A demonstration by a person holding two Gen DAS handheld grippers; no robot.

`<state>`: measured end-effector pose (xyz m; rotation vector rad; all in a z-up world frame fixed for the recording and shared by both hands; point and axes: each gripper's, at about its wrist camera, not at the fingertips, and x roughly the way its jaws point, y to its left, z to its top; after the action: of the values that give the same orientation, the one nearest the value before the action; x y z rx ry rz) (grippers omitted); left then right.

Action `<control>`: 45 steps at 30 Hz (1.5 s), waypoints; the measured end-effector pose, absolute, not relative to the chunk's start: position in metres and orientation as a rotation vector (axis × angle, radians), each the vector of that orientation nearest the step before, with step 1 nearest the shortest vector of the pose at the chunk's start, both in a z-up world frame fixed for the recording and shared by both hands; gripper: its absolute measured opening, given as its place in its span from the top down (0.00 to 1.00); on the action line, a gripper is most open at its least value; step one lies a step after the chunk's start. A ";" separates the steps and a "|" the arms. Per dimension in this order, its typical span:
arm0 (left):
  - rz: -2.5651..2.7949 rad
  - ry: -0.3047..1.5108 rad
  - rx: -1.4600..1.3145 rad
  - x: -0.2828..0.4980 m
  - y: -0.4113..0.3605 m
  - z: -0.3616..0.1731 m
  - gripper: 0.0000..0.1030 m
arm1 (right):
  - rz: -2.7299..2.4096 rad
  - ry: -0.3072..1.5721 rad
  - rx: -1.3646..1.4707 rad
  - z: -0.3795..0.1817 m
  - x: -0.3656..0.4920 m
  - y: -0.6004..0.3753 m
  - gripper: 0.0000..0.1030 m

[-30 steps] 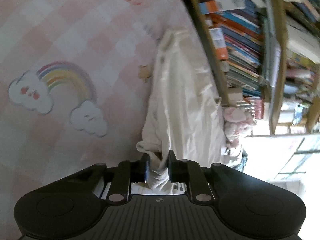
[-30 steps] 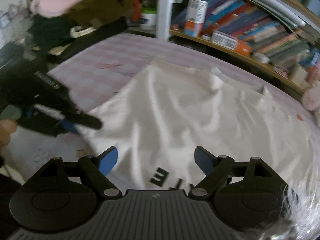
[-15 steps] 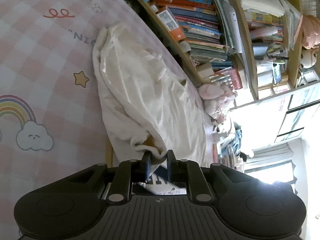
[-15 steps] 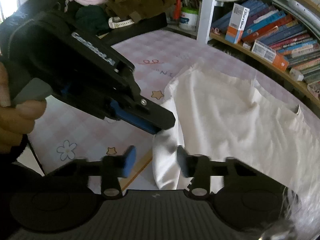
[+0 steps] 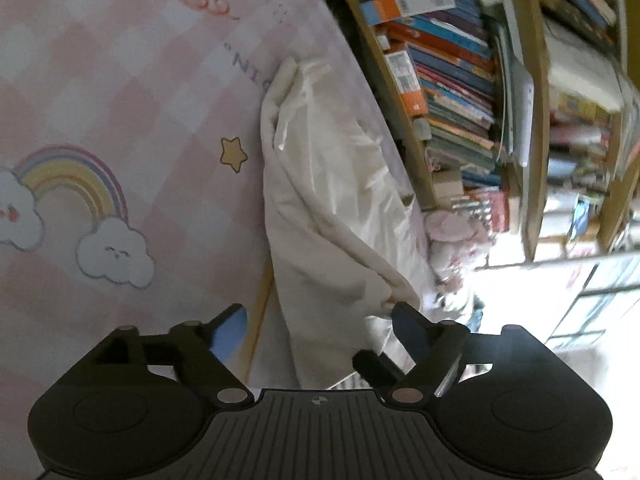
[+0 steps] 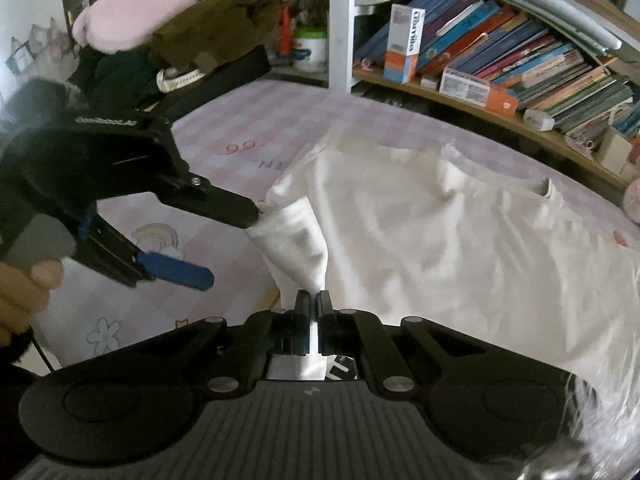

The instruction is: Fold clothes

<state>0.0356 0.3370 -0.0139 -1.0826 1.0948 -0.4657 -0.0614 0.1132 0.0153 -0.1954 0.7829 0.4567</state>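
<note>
The right gripper (image 6: 313, 300) is pinched shut on a corner of the white shirt (image 6: 440, 236) lying on the bed (image 5: 100, 80), while the left gripper (image 5: 320, 316), jaws spread wide, sits right beside that same bunched corner.

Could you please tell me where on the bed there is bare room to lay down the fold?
The pink checked sheet lies bare between the white shirt and the rainbow print, around the star. The far side is crowded: the shirt runs up to the bookshelf, and piled clothes fill the head end.
</note>
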 end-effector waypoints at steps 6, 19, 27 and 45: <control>-0.498 1.083 -1.244 0.043 0.332 -0.029 0.17 | 0.469 0.774 -0.175 0.023 -0.066 0.111 0.98; -0.462 1.106 -1.321 0.043 0.329 -0.047 0.14 | 0.497 0.826 -0.156 0.019 -0.069 0.108 0.82; -0.459 1.095 -1.311 0.041 0.328 -0.046 0.14 | 0.387 0.842 -0.033 0.021 -0.064 0.076 0.59; -0.483 1.088 -1.320 0.041 0.331 -0.048 0.14 | 0.379 0.799 0.447 0.029 -0.056 0.019 0.62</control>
<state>0.0412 0.3306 -0.0484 -1.3199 1.0879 -0.4831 -0.0563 0.0192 0.0292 0.4469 0.7993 0.3788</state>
